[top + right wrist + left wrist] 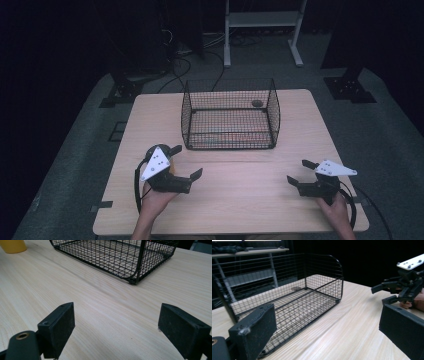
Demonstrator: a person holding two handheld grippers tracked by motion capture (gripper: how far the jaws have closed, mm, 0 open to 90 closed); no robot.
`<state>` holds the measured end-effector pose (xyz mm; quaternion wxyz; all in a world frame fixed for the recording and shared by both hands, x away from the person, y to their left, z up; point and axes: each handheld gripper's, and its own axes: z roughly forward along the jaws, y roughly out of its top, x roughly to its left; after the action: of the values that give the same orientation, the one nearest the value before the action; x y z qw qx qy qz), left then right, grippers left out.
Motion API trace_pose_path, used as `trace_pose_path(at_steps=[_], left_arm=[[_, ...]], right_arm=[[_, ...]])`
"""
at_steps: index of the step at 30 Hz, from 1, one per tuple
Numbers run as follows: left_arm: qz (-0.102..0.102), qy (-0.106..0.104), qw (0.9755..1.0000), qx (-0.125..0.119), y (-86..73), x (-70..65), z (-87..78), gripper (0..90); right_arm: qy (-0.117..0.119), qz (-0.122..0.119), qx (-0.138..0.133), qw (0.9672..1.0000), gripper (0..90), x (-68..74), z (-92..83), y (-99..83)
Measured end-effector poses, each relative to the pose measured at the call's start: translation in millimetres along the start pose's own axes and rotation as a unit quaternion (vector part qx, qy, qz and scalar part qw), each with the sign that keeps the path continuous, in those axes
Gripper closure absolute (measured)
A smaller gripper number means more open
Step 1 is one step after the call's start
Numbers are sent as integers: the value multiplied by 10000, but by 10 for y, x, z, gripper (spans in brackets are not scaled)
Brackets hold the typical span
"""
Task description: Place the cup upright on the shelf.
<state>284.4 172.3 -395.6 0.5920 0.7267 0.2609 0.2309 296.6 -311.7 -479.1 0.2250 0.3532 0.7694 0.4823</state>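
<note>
Wire basket (230,114) waits mid-table while both grippers hover with jaws spread wide, holding nothing.

Judging by the layout, the work is at its start: a yellow cup (13,245) stands on the wooden table (240,195) just beside the left gripper (186,162), partly hidden under its plate in the high view, and seems the thing to grasp. The next move likely calls for closing that gripper around the cup, then lifting it toward the basket. The right gripper (298,171) sits well apart near the right edge, touching nothing.
</note>
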Motion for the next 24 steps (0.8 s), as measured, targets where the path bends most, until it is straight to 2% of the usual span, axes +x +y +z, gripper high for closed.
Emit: trace_pose_path(at_steps=[11, 24], left_arm=[[129, 364, 9993, 6, 48, 113, -154, 7], [10, 675, 9977, 17, 3, 284, -291, 6]], right_arm=[[21, -2, -1, 10000, 129, -1, 2, 1], [-2, -8, -13, 10000, 129, 3, -1, 0]])
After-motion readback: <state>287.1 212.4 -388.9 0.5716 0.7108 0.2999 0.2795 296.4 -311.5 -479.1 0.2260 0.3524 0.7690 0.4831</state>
